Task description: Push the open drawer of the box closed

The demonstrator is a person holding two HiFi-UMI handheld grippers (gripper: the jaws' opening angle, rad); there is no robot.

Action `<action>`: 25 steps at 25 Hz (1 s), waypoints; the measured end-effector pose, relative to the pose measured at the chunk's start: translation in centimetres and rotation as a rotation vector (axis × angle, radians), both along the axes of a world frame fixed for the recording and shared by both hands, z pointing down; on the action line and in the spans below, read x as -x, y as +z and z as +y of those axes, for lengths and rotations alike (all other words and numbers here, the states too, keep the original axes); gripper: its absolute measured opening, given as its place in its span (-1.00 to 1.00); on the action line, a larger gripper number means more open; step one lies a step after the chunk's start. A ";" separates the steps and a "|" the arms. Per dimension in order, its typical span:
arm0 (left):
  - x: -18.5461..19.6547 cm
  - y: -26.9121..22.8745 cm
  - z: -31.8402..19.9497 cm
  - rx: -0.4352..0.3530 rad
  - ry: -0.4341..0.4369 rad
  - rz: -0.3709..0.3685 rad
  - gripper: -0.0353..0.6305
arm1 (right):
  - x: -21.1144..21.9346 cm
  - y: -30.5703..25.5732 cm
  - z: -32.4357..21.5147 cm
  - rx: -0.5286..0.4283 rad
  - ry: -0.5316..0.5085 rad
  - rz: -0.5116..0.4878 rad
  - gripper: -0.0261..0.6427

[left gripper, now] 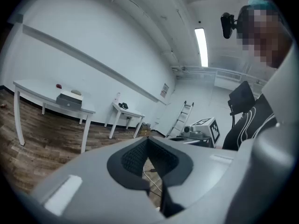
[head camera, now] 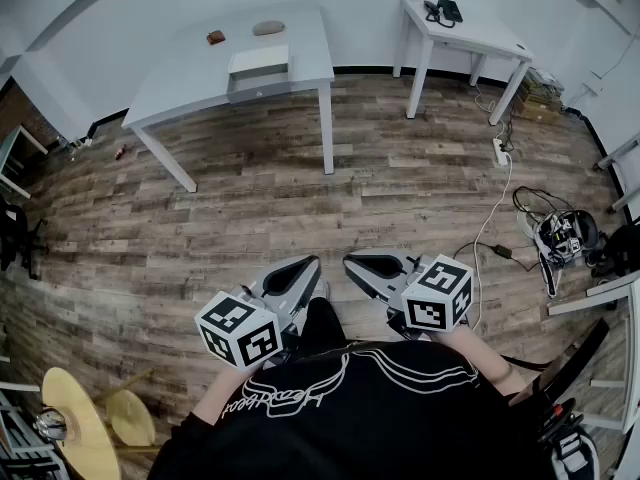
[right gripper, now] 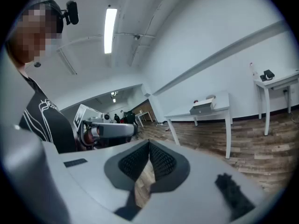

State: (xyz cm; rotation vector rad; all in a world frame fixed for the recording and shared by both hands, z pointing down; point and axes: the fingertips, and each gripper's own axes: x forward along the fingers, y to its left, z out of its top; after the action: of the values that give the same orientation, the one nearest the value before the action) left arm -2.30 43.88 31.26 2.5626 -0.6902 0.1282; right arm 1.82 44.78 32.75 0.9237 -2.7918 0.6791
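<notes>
The box (head camera: 258,68) is small, white and grey, and stands on a long white table (head camera: 190,73) far across the room; its drawer sticks out toward me. It also shows as a little grey box (left gripper: 69,100) in the left gripper view and as the same box (right gripper: 202,107) in the right gripper view. My left gripper (head camera: 305,266) is held close in front of my body, shut with nothing in it, its pads meeting at the tip (left gripper: 148,141). Beside it my right gripper (head camera: 352,263) is likewise shut and empty (right gripper: 149,146). Both are several steps from the table.
A brown item (head camera: 215,37) and an oval item (head camera: 268,28) lie on the table behind the box. A second white table (head camera: 470,33) carries a black phone (head camera: 443,10). Cables and a power strip (head camera: 500,151) lie at right; yellow stools (head camera: 70,418) stand at lower left.
</notes>
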 end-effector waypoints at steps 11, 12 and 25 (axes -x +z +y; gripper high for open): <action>2.7 1.3 -22.5 0.008 0.012 -0.025 -0.87 | 2.0 0.9 -22.4 0.011 0.048 -0.005 -0.89; 3.1 1.4 -24.6 0.010 0.012 -0.028 -0.87 | 2.4 0.8 -24.4 0.004 0.049 -0.001 -0.89; 4.9 1.4 -38.6 0.012 0.005 -0.036 -0.87 | 4.5 0.7 -37.8 -0.002 0.035 -0.006 -0.89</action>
State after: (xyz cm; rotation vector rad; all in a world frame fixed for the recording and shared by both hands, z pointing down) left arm -7.23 5.25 32.70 2.5564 -0.6945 0.1806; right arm -2.64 6.99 33.47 0.9744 -2.7888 0.6849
